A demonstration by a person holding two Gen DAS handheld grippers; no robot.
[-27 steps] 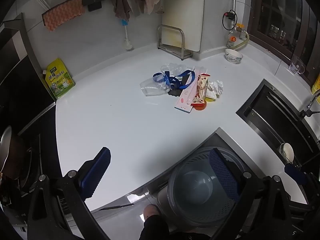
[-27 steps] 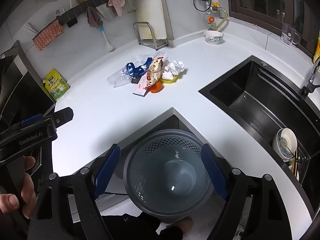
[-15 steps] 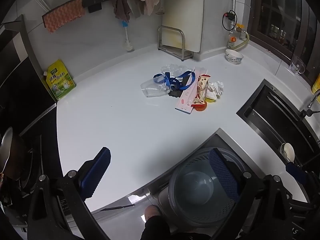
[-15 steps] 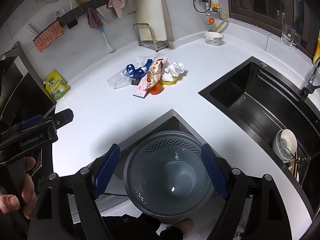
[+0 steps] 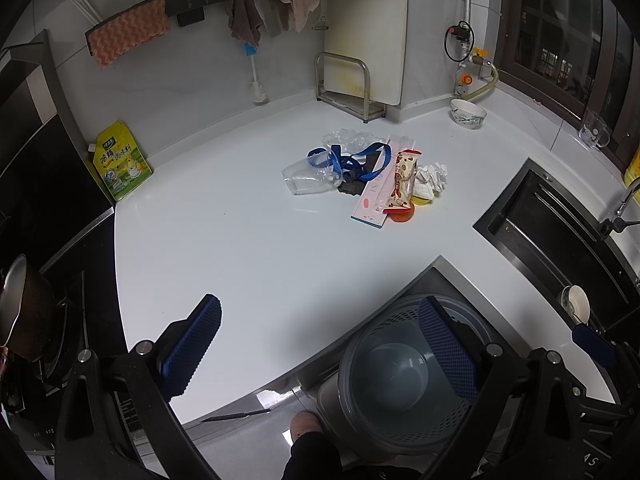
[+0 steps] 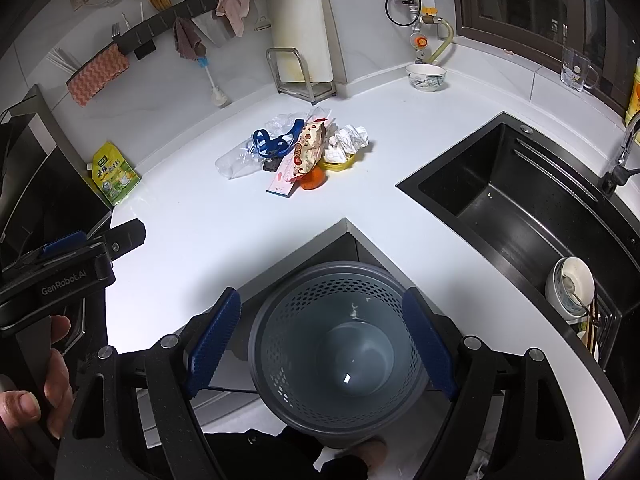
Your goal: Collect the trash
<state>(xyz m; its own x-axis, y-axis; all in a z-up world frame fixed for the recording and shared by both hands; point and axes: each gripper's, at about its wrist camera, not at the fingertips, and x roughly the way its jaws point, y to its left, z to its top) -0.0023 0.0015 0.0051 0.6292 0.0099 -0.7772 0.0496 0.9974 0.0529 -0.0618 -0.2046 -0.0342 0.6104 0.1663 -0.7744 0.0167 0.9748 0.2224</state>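
- Right, opening step by the look of it: nothing collected, perforated grey bin (image 6: 340, 344) empty apart from a small white fleck on its inner wall.
- Left hand-held gripper (image 5: 320, 354) spread wide, nothing between the blue pads; right hand-held gripper (image 6: 320, 340) likewise wide and empty, framing the bin mouth from above without touching it.
- Trash pile (image 5: 368, 174) out in the middle of the white worktop (image 5: 240, 248), well apart from both sets of fingertips, beyond the notched corner where the bin stands.
- In the pile: clear plastic cup (image 5: 306, 178), blue ribbon (image 5: 352, 158), snack wrapper (image 5: 402, 182), crumpled paper (image 5: 432, 174), pink card (image 5: 374, 200).
- Next, probably: reach forward and down to the pile, pick one loose piece at the near edge, close on it, carry back over the bin.
- Flat card and limp wrapper likely awkward to pinch off the surface.
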